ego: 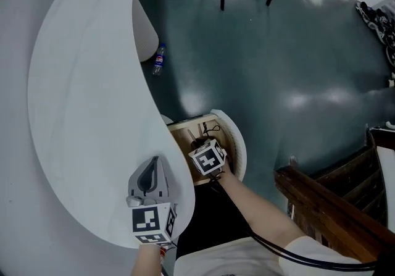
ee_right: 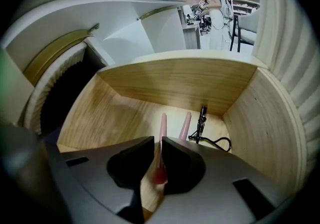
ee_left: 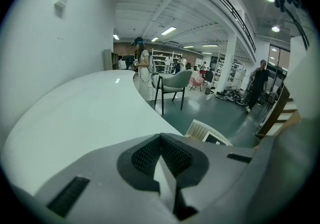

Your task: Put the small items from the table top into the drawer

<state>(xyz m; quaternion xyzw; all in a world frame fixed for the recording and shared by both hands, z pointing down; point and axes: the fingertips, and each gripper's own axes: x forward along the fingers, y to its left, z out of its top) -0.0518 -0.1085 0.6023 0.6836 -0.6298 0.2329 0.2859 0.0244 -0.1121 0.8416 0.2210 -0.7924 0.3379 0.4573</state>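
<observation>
**Right hand-held gripper [ee_right: 157, 143] pinches a pink stick [ee_right: 162, 125] inside the drawer [ee_right: 175, 80]**

Your right hand-held gripper is down in the open wooden drawer. Its jaws are nearly together on the near, reddish end of the pink stick, which runs straight ahead of the tips along the drawer floor. The stick looks light, stiff and smooth, so it may swivel or slip in a pinch this close to its end. A hold nearer the middle would likely be steadier.

Just right of the jaws lies a second pink stick [ee_right: 185, 124]. Beyond it is a black wire-like item [ee_right: 202, 118], too small to identify. The right jaw covers the second stick's near end, so you cannot tell whether the two sticks are joined.

Your left hand-held gripper [ee_left: 161, 143] is closed on nothing, above the white worktop [ee_left: 75, 113]
</observation>
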